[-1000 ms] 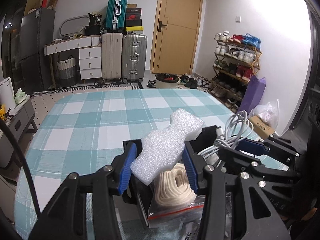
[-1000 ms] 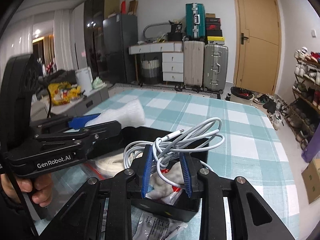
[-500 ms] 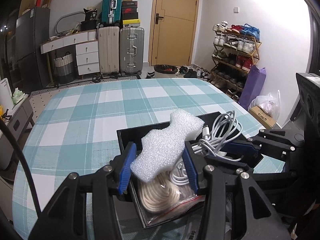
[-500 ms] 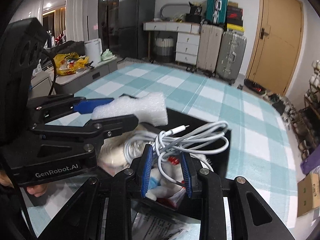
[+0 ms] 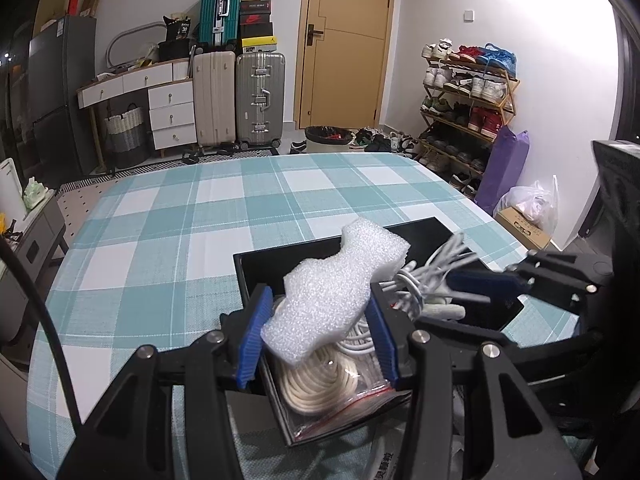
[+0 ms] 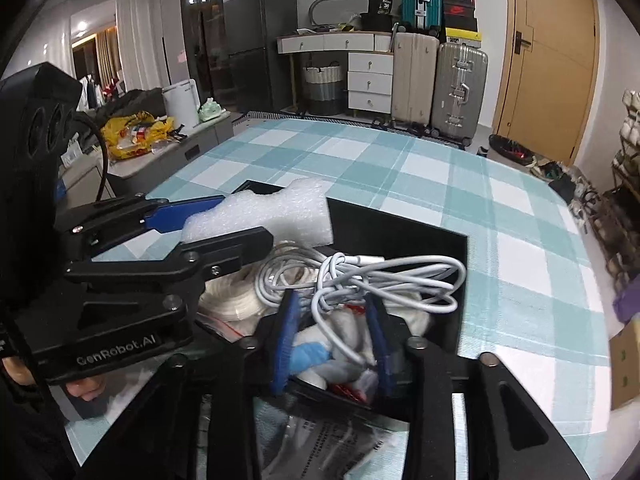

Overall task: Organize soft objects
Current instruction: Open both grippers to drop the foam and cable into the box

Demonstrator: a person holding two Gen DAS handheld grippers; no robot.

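both tools over the black box, cable just let down

the right tool (image 6: 332,344) has come lower than a second ago, and the white cable (image 6: 372,280) that was pinched between its blue pads now lies draped across the contents of the black box (image 6: 420,236), with a strand still running between the pads. the pads stand wider apart than before and press on nothing clearly visible, so the right tool reads as released. that likely means the cable has been delivered and one more soft item is stowed.

the left tool (image 5: 318,334) is unchanged in its grip: it stays clenched on the white foam block (image 5: 340,280), held above the near-left part of the box, not yet touching what lies inside. the foam looks like the next thing to go in.

the box sits on the checked bench (image 5: 180,220) near its front-right corner. inside it lie a bagged coil of cream rope (image 5: 324,384) and a heap of white and blue soft pieces (image 6: 332,348).

much is hard to read. both tools cover the front wall of the box, and the printed packets in front of it are blurred and cut off by the frame. whether the last cable strand is free of the right tool's pads cannot be told.
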